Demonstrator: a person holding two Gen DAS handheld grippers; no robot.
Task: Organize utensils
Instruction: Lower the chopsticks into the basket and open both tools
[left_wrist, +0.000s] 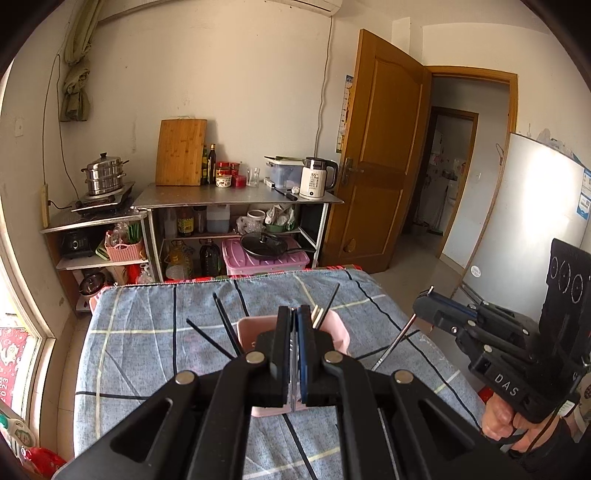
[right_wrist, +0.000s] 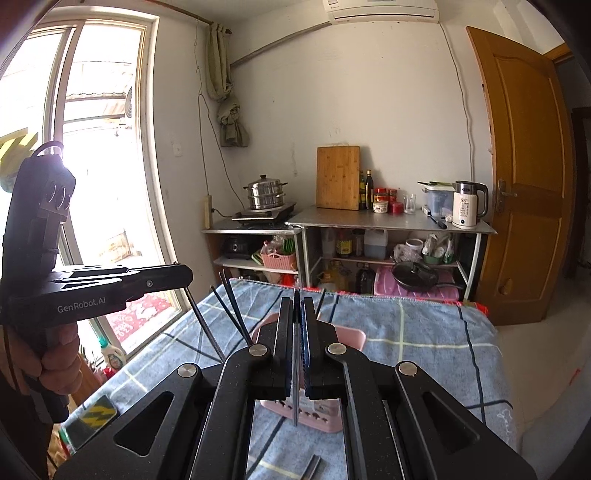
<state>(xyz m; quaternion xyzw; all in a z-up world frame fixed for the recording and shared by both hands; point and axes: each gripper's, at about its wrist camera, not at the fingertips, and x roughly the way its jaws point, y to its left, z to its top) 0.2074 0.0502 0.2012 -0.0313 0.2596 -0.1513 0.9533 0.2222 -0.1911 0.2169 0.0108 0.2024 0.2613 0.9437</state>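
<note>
A pink utensil holder (left_wrist: 341, 332) stands on the blue checked cloth; it also shows in the right wrist view (right_wrist: 351, 338). Several black chopsticks (left_wrist: 225, 323) lean out of it, also seen in the right wrist view (right_wrist: 232, 312). My left gripper (left_wrist: 294, 314) is shut on a thin metal utensil (left_wrist: 293, 387) and holds it over the holder. My right gripper (right_wrist: 296, 306) is shut on a thin metal utensil (right_wrist: 295, 402) above the holder. In the left wrist view the right gripper (left_wrist: 424, 295) holds that metal rod (left_wrist: 393, 345) slanting down.
The cloth-covered table (left_wrist: 147, 332) ends at its far edge before steel shelves (left_wrist: 236, 197) with a kettle, cutting board, bottles and pots. Flat metal pieces (right_wrist: 309, 468) lie on the cloth near me. A window is on the left, a wooden door (left_wrist: 380, 147) on the right.
</note>
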